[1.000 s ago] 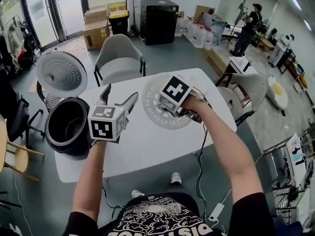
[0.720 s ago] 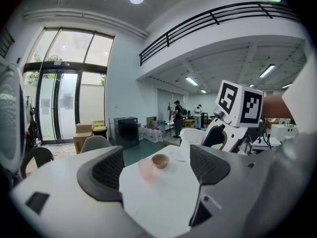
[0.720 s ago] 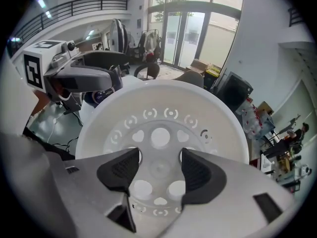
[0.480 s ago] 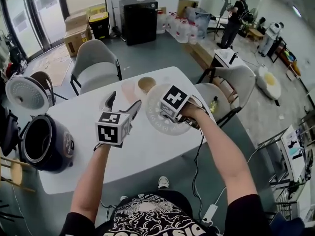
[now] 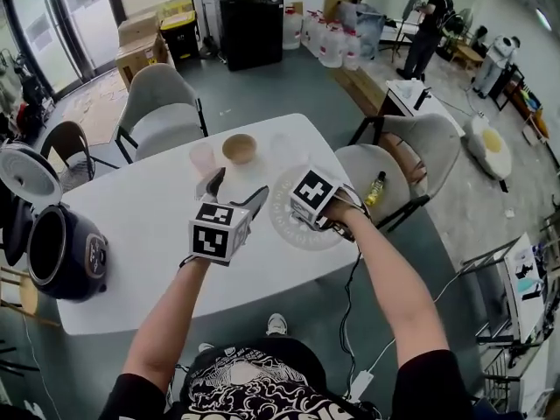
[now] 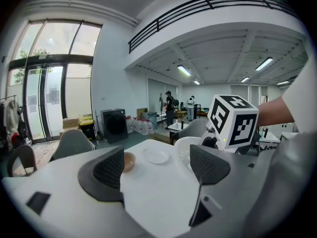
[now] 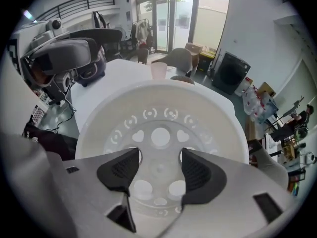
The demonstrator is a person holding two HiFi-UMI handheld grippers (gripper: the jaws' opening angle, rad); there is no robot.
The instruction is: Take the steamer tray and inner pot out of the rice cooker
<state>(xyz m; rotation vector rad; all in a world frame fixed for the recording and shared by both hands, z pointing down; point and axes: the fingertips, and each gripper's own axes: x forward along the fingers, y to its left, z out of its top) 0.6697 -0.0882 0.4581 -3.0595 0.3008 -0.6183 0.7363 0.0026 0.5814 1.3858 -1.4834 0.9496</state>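
Observation:
The white steamer tray [image 5: 293,226], round with heart-shaped and round holes, hangs low over the right part of the white table [image 5: 149,226]. My right gripper [image 5: 325,210] points steeply down and is shut on it. In the right gripper view the tray [image 7: 161,115] fills the frame, with the pads of my right gripper [image 7: 157,165] on either side of its centre. My left gripper [image 5: 236,191] is open and empty just left of the tray; its jaws [image 6: 156,167] frame only bare tabletop. The dark rice cooker [image 5: 61,252] stands at the table's left end, lid [image 5: 22,175] up. Its inside is too dark to make out.
A wooden bowl [image 5: 239,148], a pink cup [image 5: 202,157] and a pale plate [image 6: 157,155] sit at the table's far side. Grey chairs [image 5: 157,112] stand behind and to the right [image 5: 402,160]. Cables hang off the near right edge. A person stands far back [image 5: 429,24].
Both grippers have travelled from beside the rice cooker to the table's right part and sunk lower. The steamer tray has come along in the right gripper. The cooker now sits far left.

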